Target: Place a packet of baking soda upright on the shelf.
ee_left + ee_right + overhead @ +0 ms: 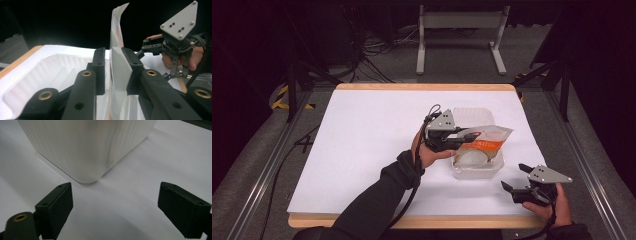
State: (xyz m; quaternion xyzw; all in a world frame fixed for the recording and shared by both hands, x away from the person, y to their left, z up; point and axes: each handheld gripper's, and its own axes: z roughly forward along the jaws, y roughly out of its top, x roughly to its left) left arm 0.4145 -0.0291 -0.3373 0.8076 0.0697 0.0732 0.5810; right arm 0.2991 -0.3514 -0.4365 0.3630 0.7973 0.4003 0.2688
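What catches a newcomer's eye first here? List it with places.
The orange-and-white pouch stands out, lying across the translucent plastic tub right of the white table's centre. The left gripper has the pouch's edge between its jaws, the left jaw standing slightly off it. The right gripper waits open at the table's near right corner.

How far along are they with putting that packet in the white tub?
Done: the packet is already partly in the white tub. In hand: the left gripper straddles its edge, fingers slightly apart. Left: withdrawing; the right gripper waits open on the table.
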